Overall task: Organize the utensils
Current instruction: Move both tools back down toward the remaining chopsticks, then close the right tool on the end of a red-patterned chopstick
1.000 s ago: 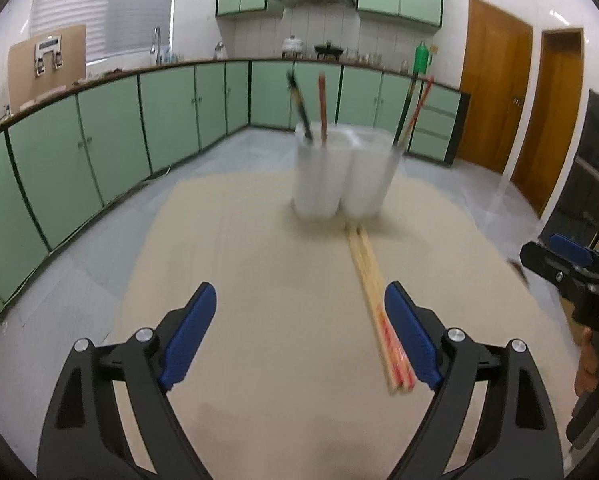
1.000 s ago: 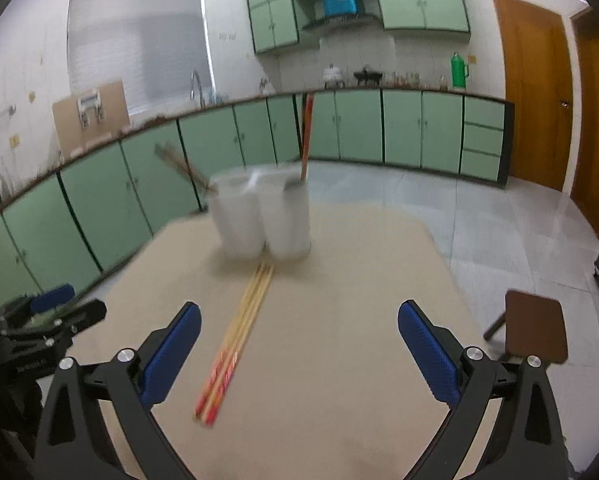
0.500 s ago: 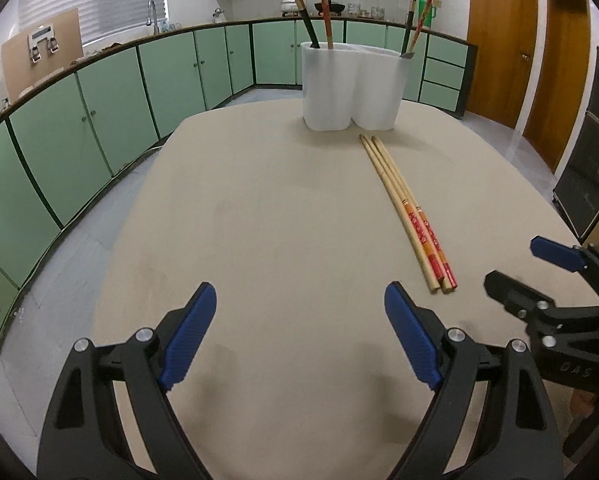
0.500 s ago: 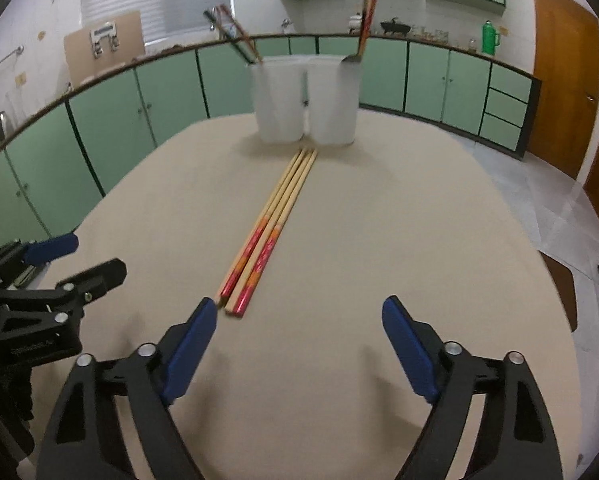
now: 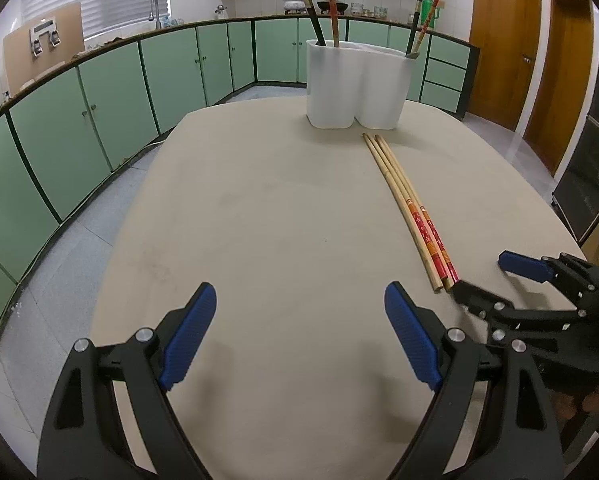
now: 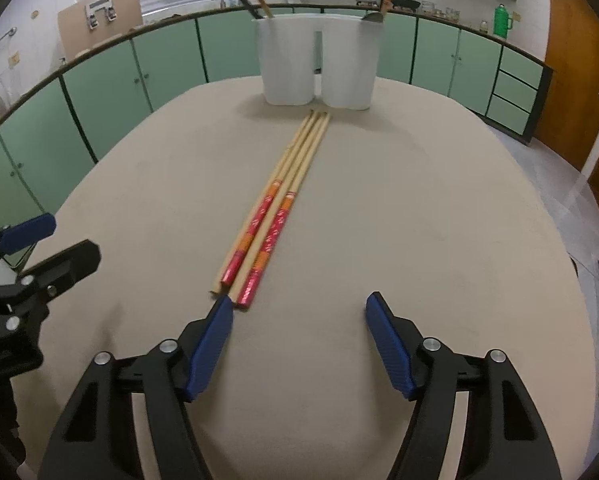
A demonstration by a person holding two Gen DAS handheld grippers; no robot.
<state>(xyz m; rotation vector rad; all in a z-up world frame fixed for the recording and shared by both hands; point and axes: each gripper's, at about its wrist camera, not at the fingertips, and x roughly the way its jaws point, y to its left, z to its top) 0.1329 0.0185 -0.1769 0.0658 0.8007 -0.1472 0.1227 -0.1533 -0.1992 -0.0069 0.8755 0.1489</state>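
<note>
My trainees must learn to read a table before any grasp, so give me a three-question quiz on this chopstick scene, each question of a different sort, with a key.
1. True or false: the loose wooden chopsticks with red-patterned ends lie flat on the beige oval table.
2. Multiple choice: the white two-compartment plastic holder contains A) nothing, B) upright chopsticks in both compartments, C) spoons only.
3. Short answer: which gripper is nearer the loose chopsticks' red ends?

Key
1. True.
2. B.
3. The right gripper; its jaws are closing, nothing between them, one pad just beside the ends. The left gripper is open over bare table.
</note>
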